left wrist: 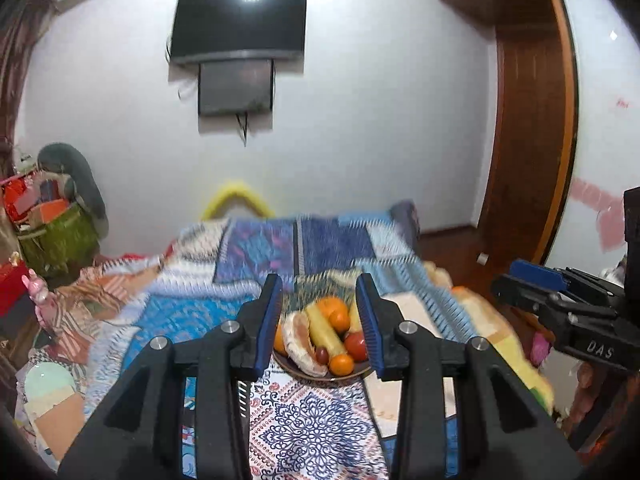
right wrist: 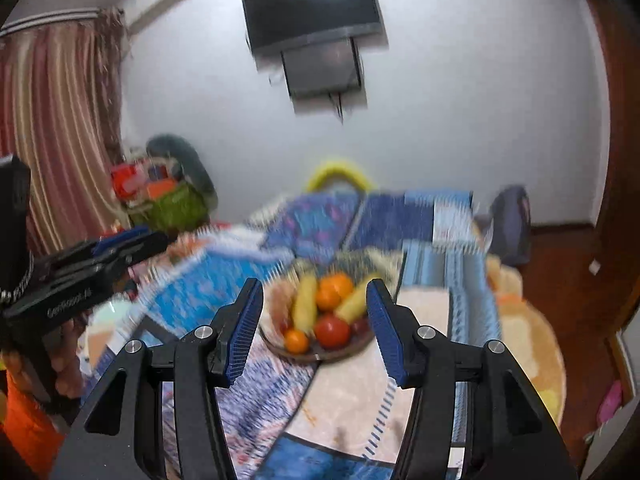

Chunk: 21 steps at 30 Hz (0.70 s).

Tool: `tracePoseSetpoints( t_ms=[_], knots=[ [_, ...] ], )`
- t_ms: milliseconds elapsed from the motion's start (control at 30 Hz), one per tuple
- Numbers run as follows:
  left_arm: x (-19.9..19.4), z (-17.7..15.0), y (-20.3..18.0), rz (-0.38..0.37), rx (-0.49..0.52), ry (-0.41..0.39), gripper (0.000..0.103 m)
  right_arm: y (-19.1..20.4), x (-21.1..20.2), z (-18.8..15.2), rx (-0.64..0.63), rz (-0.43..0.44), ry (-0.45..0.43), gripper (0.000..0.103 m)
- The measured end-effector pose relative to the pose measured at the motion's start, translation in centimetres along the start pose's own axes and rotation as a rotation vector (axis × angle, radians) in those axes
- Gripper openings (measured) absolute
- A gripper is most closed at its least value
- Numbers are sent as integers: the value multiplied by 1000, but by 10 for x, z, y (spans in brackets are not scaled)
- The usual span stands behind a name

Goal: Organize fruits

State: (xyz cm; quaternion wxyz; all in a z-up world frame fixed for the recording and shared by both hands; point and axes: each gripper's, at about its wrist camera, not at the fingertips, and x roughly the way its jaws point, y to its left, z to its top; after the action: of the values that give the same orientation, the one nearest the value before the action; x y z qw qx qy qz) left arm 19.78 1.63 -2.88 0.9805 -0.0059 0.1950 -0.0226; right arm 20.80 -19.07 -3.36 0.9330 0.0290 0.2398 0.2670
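A brown bowl (left wrist: 308,374) of fruit sits on the patterned bedspread. It holds oranges (left wrist: 334,310), bananas (left wrist: 324,330), a red tomato (left wrist: 356,346) and a cut pale fruit (left wrist: 300,340). My left gripper (left wrist: 320,320) is open and empty, held short of the bowl. In the right wrist view the bowl (right wrist: 320,354) shows an orange (right wrist: 334,290), bananas (right wrist: 305,306) and a red tomato (right wrist: 332,332). My right gripper (right wrist: 316,328) is open and empty, also short of the bowl. Each gripper shows at the edge of the other's view: the right (left wrist: 560,304), the left (right wrist: 80,272).
The bed (left wrist: 280,248) is covered in blue patchwork blankets. A green basket of clutter (left wrist: 56,232) stands at the left wall. A wall television (left wrist: 240,26) hangs above. A wooden door (left wrist: 528,128) is on the right. A round rug (right wrist: 528,356) lies right of the bed.
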Motion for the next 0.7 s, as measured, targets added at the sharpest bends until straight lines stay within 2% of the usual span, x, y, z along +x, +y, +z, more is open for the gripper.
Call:
tracePoseSetpoints(
  t_ms=[67,133,267,367,433,500,700],
  knots=[
    [-28,7,-4,3,4,-52,39,15,-30,11,-17,-5,-69,50],
    [-54,12,-7,3,7,-103,45,27,-53,17,-33,-13,-126,50],
    [-93,16,-14,-2,17,-177,61,49,-92,24,-58,-37,-223,55],
    [-115,17,-16,4,15,-215,72,60,-109,24,-64,-44,-262,61],
    [-124,16,-17,12,12,-229,80,65,-116,23,-64,-51,-281,68],
    [-129,15,-17,15,7,-235,94,69,-118,20,-69,-73,-297,75],
    [-134,9,-17,33,-5,-232,101,74,-117,13,-80,-133,-321,93]
  ],
)
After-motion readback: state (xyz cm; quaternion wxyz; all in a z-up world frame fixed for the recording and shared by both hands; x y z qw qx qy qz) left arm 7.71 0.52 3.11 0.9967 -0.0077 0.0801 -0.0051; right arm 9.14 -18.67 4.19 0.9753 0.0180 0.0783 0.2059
